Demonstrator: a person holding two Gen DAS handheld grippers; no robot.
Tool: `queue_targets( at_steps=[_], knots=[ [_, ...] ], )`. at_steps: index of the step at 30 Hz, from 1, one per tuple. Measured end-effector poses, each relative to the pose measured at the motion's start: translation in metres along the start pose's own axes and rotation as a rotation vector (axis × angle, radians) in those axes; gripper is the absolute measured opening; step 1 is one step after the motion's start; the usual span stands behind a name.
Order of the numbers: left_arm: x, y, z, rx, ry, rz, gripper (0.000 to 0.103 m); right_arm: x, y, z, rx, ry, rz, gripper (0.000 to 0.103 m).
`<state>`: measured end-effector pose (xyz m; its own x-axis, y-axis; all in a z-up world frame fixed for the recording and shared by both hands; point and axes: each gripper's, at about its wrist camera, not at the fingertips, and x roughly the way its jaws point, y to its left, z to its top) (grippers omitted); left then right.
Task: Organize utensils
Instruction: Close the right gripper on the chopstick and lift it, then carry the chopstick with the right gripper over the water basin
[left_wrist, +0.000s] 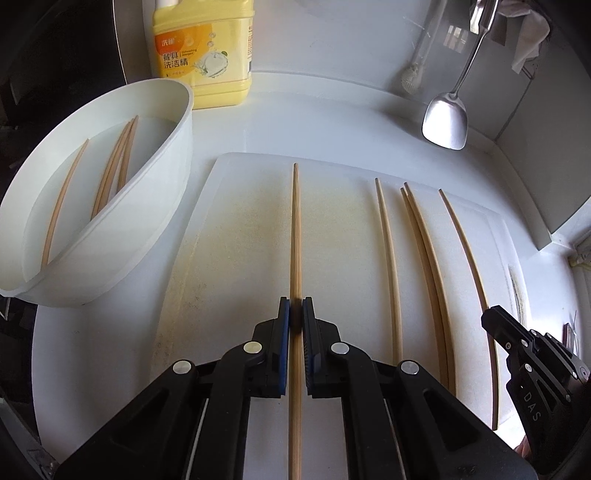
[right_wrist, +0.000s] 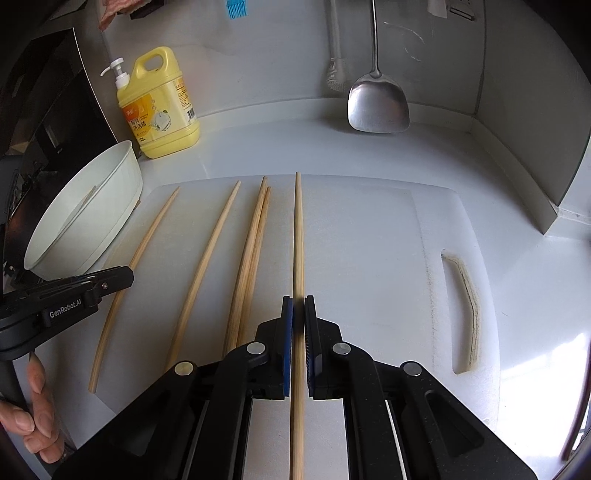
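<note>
Yellow detergent jug (left_wrist: 204, 51): label reads "餐具洗洁精", smaller brand characters above too blurred to be sure. Left tongs (right_wrist: 122, 277) body: "GenRobot.AI". Right tongs (left_wrist: 493, 314) body: "DAS".

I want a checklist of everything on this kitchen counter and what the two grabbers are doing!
Surface: white cutting board on a white counter; the board has yellowish stains and a handle slot.
Job's things: five chopsticks over the board in all, two of them gripped; four more in the white tub.
Clutter: yellow dish soap jug, metal spatula at the back wall, dish brush next to it.
Grippers: left gripper shut on a chopstick; right gripper shut on another chopstick.
Cables: nothing seen.
Surroundings: white walls, a dark appliance at the left, a blue brush up high, a person's hand.
</note>
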<state>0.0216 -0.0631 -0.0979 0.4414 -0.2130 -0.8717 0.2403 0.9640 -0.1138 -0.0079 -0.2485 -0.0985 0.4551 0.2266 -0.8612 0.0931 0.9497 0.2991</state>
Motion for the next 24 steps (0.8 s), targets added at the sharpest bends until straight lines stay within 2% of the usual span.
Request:
queue_targets(
  at_steps=[8, 14, 24],
  knots=[
    [-0.023, 0.004, 0.005, 0.008, -0.028, -0.023, 0.007, -0.018, 0.007, 0.004, 0.002, -0.034, 0.011, 0.006],
    [-0.051, 0.017, 0.016, 0.002, -0.081, -0.025, 0.007, -0.032, 0.023, 0.022, -0.018, -0.072, 0.040, 0.006],
    [-0.096, 0.075, 0.043, -0.065, -0.185, 0.007, 0.007, -0.043, 0.085, 0.073, -0.112, -0.136, 0.119, 0.006]
  ],
)
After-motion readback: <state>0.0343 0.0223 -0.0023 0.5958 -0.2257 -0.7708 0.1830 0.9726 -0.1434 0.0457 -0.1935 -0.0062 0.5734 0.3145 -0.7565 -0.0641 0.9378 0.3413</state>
